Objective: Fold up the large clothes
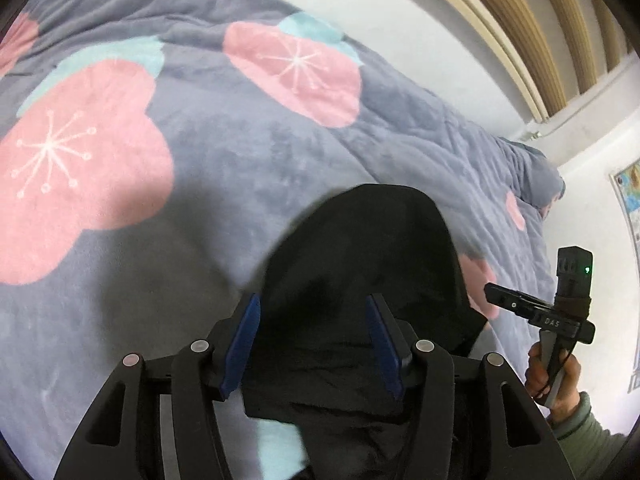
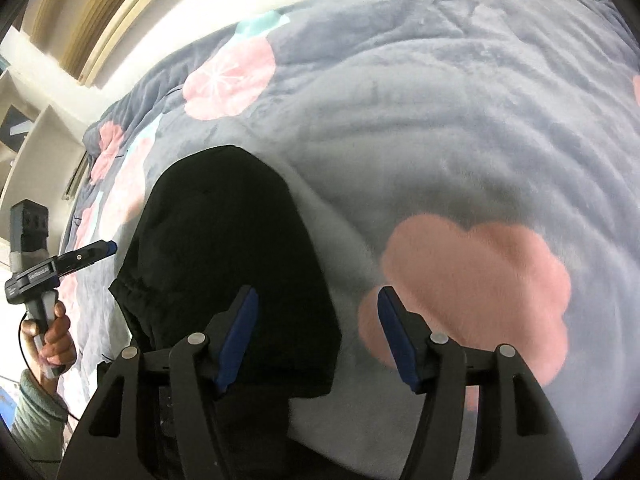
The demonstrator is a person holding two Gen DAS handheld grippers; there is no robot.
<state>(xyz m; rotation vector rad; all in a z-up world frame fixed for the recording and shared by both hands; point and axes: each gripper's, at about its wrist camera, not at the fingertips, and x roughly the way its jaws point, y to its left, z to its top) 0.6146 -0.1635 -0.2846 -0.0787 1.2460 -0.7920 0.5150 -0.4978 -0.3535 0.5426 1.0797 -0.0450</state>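
While both grippers point down at the bed, the left gripper (image 1: 312, 344) has its blue pads (image 1: 240, 352) apart above the black garment (image 1: 360, 260), and they do not press the cloth. Seen from the right wrist, the right gripper (image 2: 316, 340) also stands with its jaws apart, the garment's right edge lying below them. The garment lies near, folded, on the grey blanket (image 2: 440, 120) with pink flowers (image 1: 72, 172). Farther away, the blanket reaches a white wall (image 1: 420, 12).

grey floral blanket (image 1: 256, 152) spread wide, white wall (image 1: 420, 20) behind, wooden slats (image 1: 520, 20) above, poster (image 1: 630, 192)
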